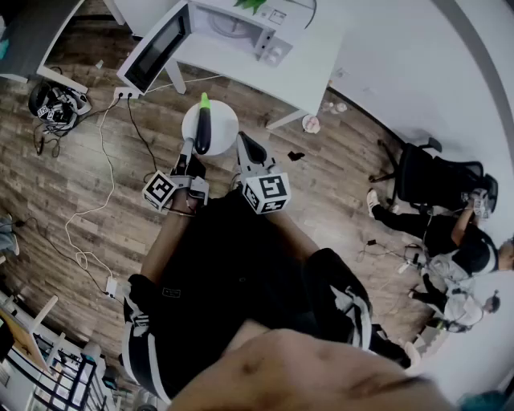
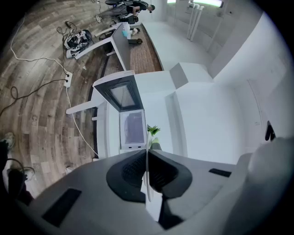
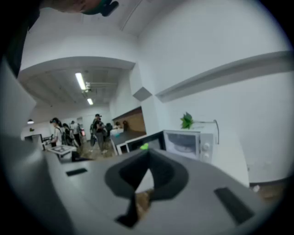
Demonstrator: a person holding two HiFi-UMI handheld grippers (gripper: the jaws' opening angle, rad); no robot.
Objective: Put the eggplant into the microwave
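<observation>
Eggplant (image 1: 202, 127), dark with a green tip, lies on a white plate (image 1: 225, 128) before the open-doored microwave (image 1: 241, 28). In the left gripper view, the left gripper (image 2: 147, 170) pinches the plate's thin rim. In the right gripper view, the right gripper (image 3: 149, 159) has its jaws pressed together on nothing, and the eggplant's green tip peeks above them.

- White box microwave (image 1: 241, 28) stands at the left end of the white rectangular table (image 1: 313, 56), its open door (image 1: 152, 48) jutting past the left edge.
- Green leafy plant (image 1: 253, 4) sits on the microwave.
- Long dark eggplant (image 1: 202, 128) lies on the round white plate (image 1: 223, 128), before the table's front edge.
</observation>
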